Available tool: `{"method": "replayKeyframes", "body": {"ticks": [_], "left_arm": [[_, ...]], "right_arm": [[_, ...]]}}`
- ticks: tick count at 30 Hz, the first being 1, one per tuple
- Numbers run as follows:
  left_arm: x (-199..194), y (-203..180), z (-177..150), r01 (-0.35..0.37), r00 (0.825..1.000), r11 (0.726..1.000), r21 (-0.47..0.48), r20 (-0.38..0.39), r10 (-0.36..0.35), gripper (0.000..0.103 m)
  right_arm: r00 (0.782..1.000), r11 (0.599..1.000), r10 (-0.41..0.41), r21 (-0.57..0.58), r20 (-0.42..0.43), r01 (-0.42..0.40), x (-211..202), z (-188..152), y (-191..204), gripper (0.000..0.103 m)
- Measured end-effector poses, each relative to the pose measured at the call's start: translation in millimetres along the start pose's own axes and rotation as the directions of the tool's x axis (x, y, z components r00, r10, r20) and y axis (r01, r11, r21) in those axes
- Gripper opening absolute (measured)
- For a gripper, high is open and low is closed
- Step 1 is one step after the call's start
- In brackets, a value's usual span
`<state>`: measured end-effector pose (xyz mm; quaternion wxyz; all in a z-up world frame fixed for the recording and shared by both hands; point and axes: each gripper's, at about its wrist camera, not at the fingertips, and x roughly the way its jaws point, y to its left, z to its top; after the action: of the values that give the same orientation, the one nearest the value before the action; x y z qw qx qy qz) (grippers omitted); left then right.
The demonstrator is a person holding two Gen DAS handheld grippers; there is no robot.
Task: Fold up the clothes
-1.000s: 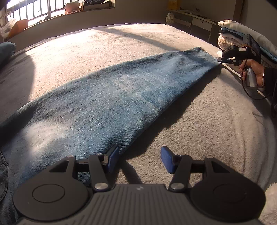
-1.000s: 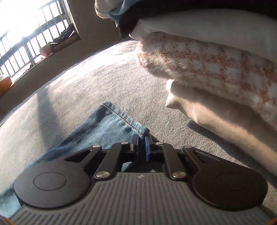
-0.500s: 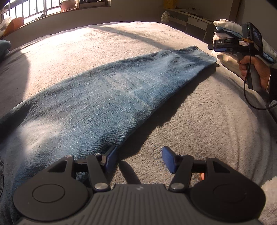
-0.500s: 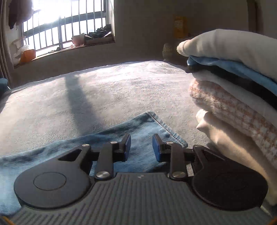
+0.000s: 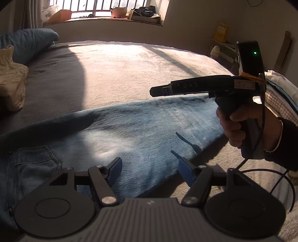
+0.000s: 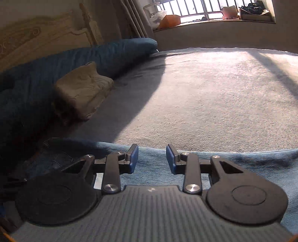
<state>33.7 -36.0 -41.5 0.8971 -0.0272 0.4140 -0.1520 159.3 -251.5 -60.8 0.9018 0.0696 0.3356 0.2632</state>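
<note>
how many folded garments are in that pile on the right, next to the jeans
4 layers show in the pile, at the bed's right edge behind the person's hand: white on top, then blue, a dark one, and the checked knit lowest. The hand and picture edge may hide more.

Sunlit grey bed (image 6: 214, 96) below barred window (image 5: 104, 7).
</note>
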Motion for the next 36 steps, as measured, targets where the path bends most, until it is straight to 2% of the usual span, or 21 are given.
{"method": "replayKeyframes", "body": {"ticks": [5,8,10,13,17,20,30,31,32,36], "left_arm": [[-10,54,-6,-0.128,0.991,0.985,-0.119,0.011,0.13,0.071],[-7,89,-14,-0.196,0.98,0.958,-0.209,-0.009,0.198,0.072],[-2,108,-22,-0.23,0.973,0.937,-0.262,-0.038,0.228,0.072],[5,125,-35,-0.222,0.975,0.924,-0.312,-0.055,0.216,0.073],[11,122,-40,-0.179,0.983,0.943,-0.282,-0.021,0.18,0.096],[18,117,-36,-0.189,0.982,0.955,-0.23,-0.034,0.186,0.103],[18,111,-41,-0.19,0.982,0.954,-0.232,-0.032,0.187,0.103],[19,111,-41,-0.191,0.982,0.954,-0.232,-0.033,0.188,0.103],[20,111,-40,-0.192,0.981,0.954,-0.232,-0.036,0.189,0.103],[21,110,-38,-0.195,0.981,0.951,-0.24,-0.042,0.191,0.103]], "right_arm": [[0.996,0.994,-0.001,-0.105,-0.084,-0.008,24,-19,41,0.043],[0.991,0.985,-0.04,-0.17,-0.131,0.017,40,-36,59,0.05],[0.989,0.976,-0.073,-0.212,-0.13,0.044,46,-47,68,0.055],[0.989,0.963,-0.109,-0.259,-0.103,0.079,49,-57,77,0.065],[0.987,0.959,-0.134,-0.263,-0.089,0.106,51,-58,81,0.075],[0.985,0.958,-0.15,-0.257,-0.083,0.124,50,-59,82,0.078],[0.98,0.962,-0.182,-0.221,-0.081,0.161,50,-64,84,0.089],[0.979,0.963,-0.184,-0.216,-0.084,0.162,50,-64,84,0.091],[0.978,0.963,-0.188,-0.211,-0.089,0.166,51,-64,84,0.098],[0.973,0.961,-0.21,-0.202,-0.097,0.187,52,-64,86,0.102]]}}
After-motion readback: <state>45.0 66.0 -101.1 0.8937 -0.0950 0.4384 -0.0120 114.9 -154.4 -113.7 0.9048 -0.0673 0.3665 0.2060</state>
